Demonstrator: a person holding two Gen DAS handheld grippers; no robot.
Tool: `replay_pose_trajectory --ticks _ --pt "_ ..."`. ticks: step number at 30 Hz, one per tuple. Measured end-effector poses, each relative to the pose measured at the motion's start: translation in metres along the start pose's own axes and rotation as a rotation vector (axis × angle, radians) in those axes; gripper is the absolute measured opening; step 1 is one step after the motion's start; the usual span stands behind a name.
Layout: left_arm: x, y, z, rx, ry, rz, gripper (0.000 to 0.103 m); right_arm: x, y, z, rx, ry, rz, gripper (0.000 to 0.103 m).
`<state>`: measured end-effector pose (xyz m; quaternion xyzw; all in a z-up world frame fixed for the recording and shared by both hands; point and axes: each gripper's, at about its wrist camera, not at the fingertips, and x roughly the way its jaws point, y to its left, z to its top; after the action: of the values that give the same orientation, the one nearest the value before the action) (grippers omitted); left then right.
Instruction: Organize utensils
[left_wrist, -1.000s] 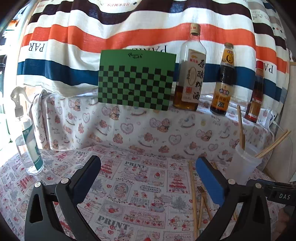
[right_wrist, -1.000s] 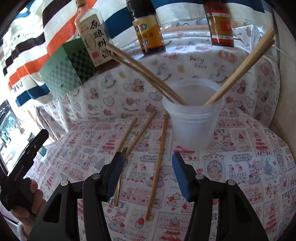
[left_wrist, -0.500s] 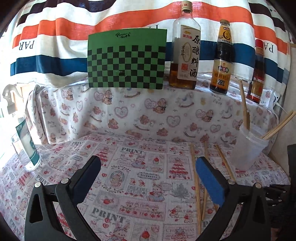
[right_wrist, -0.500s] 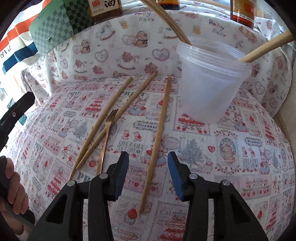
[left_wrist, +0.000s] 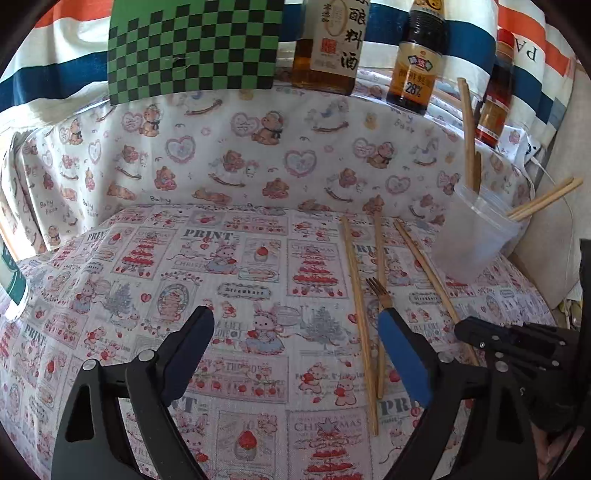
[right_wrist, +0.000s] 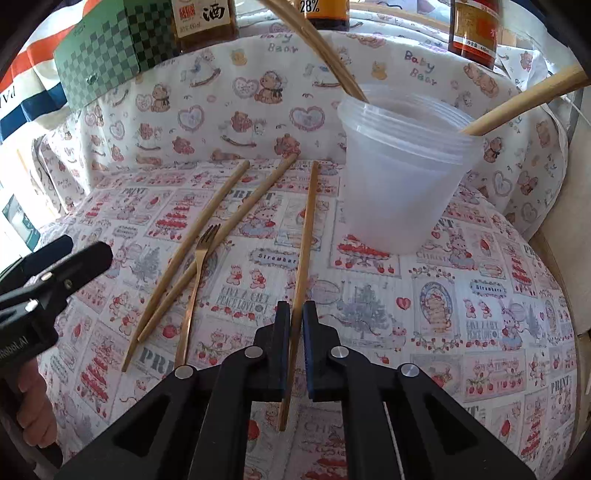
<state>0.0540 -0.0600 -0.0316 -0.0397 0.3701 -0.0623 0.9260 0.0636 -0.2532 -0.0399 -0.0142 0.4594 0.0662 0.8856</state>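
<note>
My right gripper (right_wrist: 295, 314) is shut on a single wooden chopstick (right_wrist: 306, 236) that lies on the printed tablecloth, left of a translucent plastic cup (right_wrist: 402, 184). The cup holds several chopsticks (right_wrist: 517, 107). Two more chopsticks (right_wrist: 207, 236) and a gold fork (right_wrist: 195, 273) lie further left. My left gripper (left_wrist: 295, 332) is open and empty above the cloth; the fork (left_wrist: 376, 288) and two chopsticks (left_wrist: 356, 295) lie by its right finger, the cup (left_wrist: 476, 236) at the right. The right gripper (left_wrist: 517, 343) shows at the lower right there.
Three sauce bottles (left_wrist: 417, 55) and a green checkered board (left_wrist: 192, 48) stand on the raised ledge behind. A spray bottle (left_wrist: 11, 273) stands at the far left. The striped cloth hangs at the back. A beige wall (right_wrist: 561, 229) borders the right side.
My right gripper has lowered and closed around the single chopstick. My left gripper has moved down and forward toward the cloth, still open.
</note>
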Motion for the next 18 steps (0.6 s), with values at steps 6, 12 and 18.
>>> replay_pose_trajectory --ticks 6,12,18 --pt "0.006 -0.028 -0.007 0.127 0.114 -0.036 0.072 -0.032 -0.011 0.006 0.054 -0.150 0.033 0.007" --pt "0.006 -0.044 -0.016 0.223 0.199 -0.089 0.065 -0.057 -0.021 0.012 0.100 -0.270 0.069 0.006" --pt "0.019 -0.051 -0.025 0.233 0.277 -0.060 0.046 -0.064 -0.020 0.015 0.093 -0.305 0.054 0.006"
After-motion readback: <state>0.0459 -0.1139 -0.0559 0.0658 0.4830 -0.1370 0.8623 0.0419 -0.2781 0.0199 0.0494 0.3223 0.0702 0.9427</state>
